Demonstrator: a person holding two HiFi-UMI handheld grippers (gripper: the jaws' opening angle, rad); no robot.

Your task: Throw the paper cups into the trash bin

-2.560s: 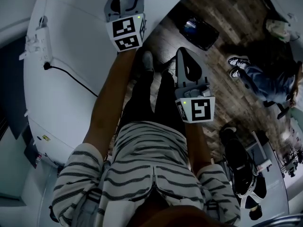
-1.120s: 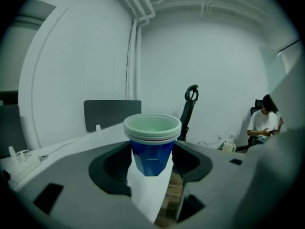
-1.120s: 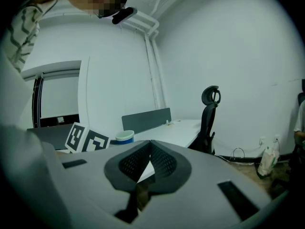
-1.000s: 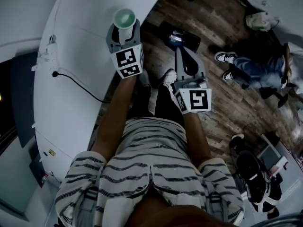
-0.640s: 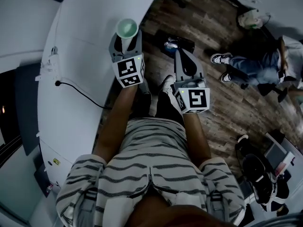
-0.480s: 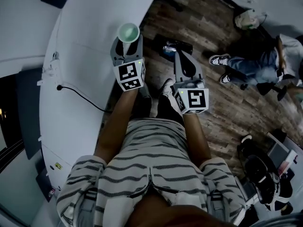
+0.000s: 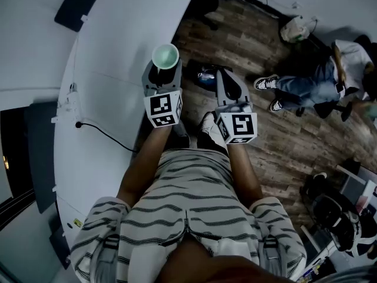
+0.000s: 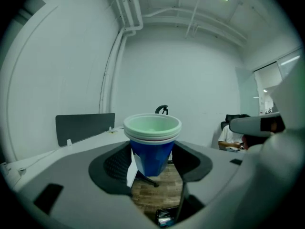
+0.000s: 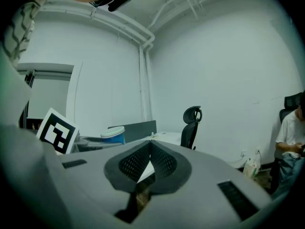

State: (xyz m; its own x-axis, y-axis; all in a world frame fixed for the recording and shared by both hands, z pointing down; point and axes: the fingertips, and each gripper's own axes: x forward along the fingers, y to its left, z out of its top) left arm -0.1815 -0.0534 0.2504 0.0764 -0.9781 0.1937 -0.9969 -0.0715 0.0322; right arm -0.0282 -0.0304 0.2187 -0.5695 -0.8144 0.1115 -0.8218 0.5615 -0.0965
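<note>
The left hand-held gripper (image 7: 162, 71), at the upper middle of the head view over the edge of the white counter (image 7: 100, 52), carries a nested stack of blue paper cups (image 7: 165, 56) upright, its jaws spread wide and pressing on the cup walls. Just right of it, a dark container (image 7: 203, 75) with something shiny inside sits on the wood floor (image 7: 277, 140). The right hand-held gripper (image 7: 227, 78) holds nothing, its jaws closed together. A seated person (image 7: 312, 81) is at the upper right.

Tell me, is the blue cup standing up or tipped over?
Upright. The cup has its rim on top and narrows downward between the jaws of the left gripper; the head view looks into its mouth.
</note>
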